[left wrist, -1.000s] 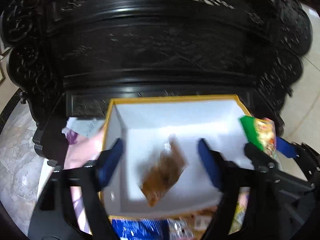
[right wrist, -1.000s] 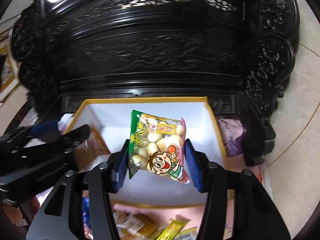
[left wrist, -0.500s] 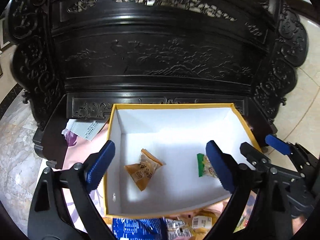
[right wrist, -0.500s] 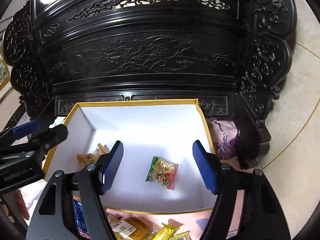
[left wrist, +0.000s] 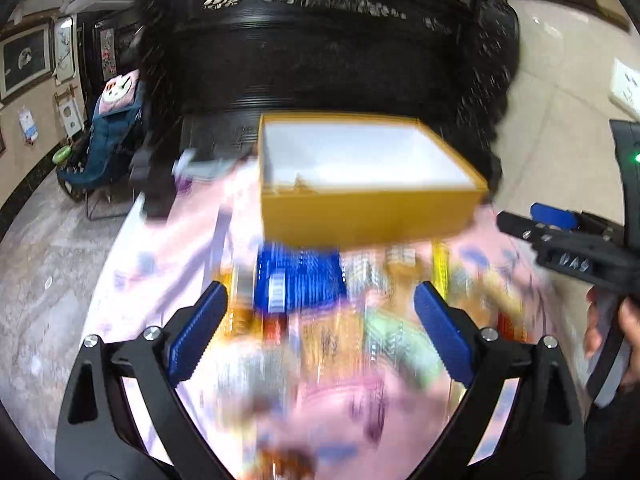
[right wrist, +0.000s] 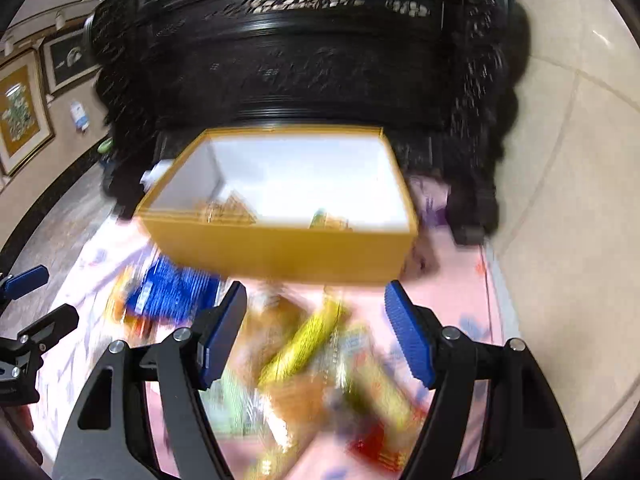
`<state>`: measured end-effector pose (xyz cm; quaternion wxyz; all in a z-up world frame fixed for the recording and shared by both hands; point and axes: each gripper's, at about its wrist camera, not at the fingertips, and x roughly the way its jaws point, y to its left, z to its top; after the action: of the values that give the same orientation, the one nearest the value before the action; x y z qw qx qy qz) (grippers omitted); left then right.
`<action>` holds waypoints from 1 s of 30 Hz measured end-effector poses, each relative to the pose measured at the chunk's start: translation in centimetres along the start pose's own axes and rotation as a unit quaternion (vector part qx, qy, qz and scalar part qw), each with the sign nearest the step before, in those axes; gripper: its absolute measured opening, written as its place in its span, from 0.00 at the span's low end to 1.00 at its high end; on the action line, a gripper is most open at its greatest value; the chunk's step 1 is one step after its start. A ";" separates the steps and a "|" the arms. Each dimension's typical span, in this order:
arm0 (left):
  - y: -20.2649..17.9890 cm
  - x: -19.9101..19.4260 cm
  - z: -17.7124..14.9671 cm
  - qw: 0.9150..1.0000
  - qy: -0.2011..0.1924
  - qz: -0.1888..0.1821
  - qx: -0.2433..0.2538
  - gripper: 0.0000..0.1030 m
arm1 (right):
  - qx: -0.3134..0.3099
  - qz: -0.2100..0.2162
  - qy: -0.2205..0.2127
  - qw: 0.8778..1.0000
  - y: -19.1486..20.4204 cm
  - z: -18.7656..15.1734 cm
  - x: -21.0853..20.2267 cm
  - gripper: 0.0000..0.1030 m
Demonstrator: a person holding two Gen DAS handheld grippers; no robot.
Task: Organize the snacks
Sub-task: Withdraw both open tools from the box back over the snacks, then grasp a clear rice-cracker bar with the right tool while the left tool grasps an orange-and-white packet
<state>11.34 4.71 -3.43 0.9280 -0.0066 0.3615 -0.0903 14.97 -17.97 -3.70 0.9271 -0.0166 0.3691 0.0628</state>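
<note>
Below both open jaws, blurred snacks (right wrist: pixel 304 344) lie before yellow box (right wrist: pixel 280 256).

Motion blur leaves no print legible on the snack packets (right wrist: pixel 304 344) strewn over the pink cloth (left wrist: pixel 180 240), and raised letters on the right gripper (left wrist: pixel 576 264) stay unreadable.
</note>
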 end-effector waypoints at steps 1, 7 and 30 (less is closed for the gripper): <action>0.1 -0.7 -2.1 1.000 0.005 0.002 0.003 0.93 | -0.001 0.005 0.006 1.000 0.1 -1.8 -0.6 0.70; 0.0 -2.5 -10.2 1.000 0.016 0.006 0.002 0.93 | 0.044 0.038 0.055 0.997 0.7 -11.7 -2.1 0.70; 0.6 1.2 -14.4 0.998 0.059 0.010 0.017 0.94 | 0.051 -0.015 0.112 0.992 3.9 -15.9 3.5 0.70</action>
<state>2.60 5.89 -14.96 0.9060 0.0185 0.4137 -0.0876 6.09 -15.01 -17.61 0.8806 0.0184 0.4727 0.0274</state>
